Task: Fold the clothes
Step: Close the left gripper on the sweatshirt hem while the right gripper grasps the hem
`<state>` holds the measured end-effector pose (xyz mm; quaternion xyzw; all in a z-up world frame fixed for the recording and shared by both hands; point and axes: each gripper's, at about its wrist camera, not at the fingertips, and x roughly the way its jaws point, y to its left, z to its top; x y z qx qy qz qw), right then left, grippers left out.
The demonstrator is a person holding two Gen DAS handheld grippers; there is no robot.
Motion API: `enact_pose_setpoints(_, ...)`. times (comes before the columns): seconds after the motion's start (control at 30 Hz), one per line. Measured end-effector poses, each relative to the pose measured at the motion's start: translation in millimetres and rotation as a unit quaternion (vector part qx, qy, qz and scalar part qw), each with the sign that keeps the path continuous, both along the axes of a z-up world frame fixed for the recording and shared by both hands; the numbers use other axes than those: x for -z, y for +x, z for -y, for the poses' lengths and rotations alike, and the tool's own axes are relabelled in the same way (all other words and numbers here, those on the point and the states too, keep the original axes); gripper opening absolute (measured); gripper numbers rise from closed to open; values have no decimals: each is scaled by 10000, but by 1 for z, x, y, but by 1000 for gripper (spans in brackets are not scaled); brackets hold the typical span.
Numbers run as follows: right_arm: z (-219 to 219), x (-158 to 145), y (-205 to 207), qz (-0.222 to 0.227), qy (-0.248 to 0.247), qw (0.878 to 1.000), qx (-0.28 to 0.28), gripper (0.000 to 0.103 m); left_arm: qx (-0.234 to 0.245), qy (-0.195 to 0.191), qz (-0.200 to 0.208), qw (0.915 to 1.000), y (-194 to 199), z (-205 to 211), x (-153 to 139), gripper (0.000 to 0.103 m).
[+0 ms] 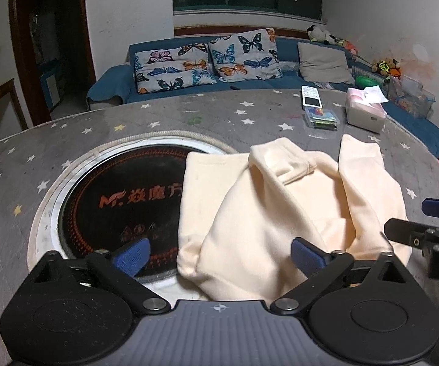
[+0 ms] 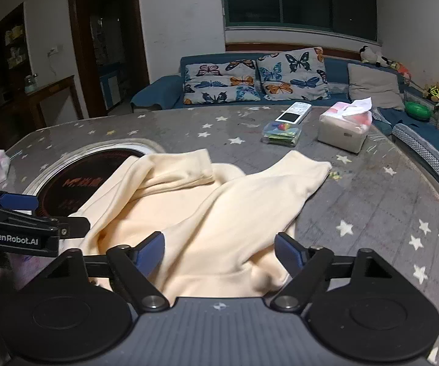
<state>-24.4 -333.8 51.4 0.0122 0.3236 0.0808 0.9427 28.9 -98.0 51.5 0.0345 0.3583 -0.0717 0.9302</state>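
Fabric fills the gap in front of both tools: the cream garment (image 2: 201, 213) lies bunched on the counter (image 2: 372, 201), its near hem directly ahead of your right gripper (image 2: 219, 254) and just below its spread fingers (image 2: 151, 251). Those fingers stand wide apart and hold nothing; the hem sits between them, but whether the pads touch cloth you cannot tell from this view.

Your left gripper (image 1: 218, 256) is equally wide open and empty. Its right finger sits over the garment's near left corner, while its left finger (image 1: 132, 256) hangs over the dark round cooktop (image 1: 112, 201) set into the counter. So the cloth lies ahead and to the right of your left tool, and squarely ahead of your right one. The right looks the better centred on the hem; the left looks nearer the left edge.

From the hem the garment runs away from you, its long axis roughly front to back. Both sleeves are thrown toward the far side, one ending at a cuff near the cooktop's rim, the other reaching out to the right. The body between them is rumpled, not flat, so it probably needs spreading before any fold.

Beyond the cuffs, well apart from the garment, sit a small clear box (image 2: 282, 134), a remote (image 2: 294, 112) and a tissue box (image 2: 343, 129).
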Motion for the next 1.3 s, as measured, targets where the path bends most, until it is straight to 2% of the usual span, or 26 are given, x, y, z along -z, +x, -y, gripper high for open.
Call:
enact_pose_setpoints(0.13,8,-2,14,-14,-3,10000,65,74,47,-48,38,10000,15,3,-5,88)
enact_pose_setpoints(0.4,24,-2,56,-125,106,9997,184,66,248,35,178,9995,58,19,-15,88)
enact_pose_setpoints(0.67,40,-1,103,-238,150,9992,285,60,414,42,-69,9991,105,36,-1,88)
enact_pose_setpoints(0.87,50,7,145,-397,126,9983,408,56,498,-56,-247,9984,124,39,6,76)
enact_pose_setpoints(0.93,50,13,158,-456,53,9980,437,56,538,-89,-291,9981,129,40,8,75)
enact_pose_setpoints(1.07,49,30,183,-615,-94,9969,479,53,697,-161,-394,9967,136,41,13,61)
enact_pose_setpoints(1.27,45,41,199,-654,-320,9962,474,50,817,-207,-540,9950,144,40,20,57)
enact_pose_setpoints(1.3,44,41,200,-653,-351,9961,471,45,844,-221,-562,9946,144,40,21,51)
